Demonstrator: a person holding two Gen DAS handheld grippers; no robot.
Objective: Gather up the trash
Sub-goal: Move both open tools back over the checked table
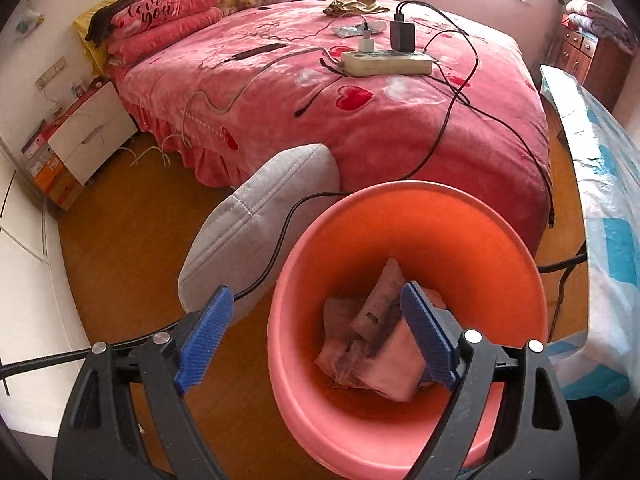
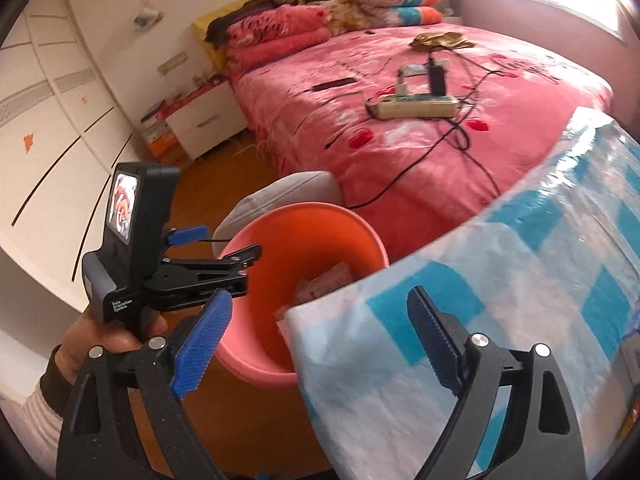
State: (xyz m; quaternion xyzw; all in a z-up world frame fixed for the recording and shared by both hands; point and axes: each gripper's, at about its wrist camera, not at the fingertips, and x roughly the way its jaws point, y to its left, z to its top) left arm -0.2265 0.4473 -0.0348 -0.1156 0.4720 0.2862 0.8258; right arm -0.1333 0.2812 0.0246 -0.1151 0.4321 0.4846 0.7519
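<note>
Currently left gripper (image 1: 316, 334) released, jaws spread over the pink bin (image 1: 404, 208), nothing held; crumpled wrappers (image 1: 376, 340) lie at its bottom. Right gripper (image 2: 320, 344) also released, empty, above the bench's blue-checked cloth (image 2: 500, 280). Grey cushion (image 1: 260, 224) beside bin, power strip (image 1: 388, 62) on bed (image 1: 380, 128) beyond

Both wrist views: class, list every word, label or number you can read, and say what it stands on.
"Love you": on the pink pillow at the head of the bed.
"Data Acquisition System": on the left gripper's black handle, small.
Print on the wrapper in the pink bin: too blurred to read.
Stickers on the wall: no legible text.
</note>
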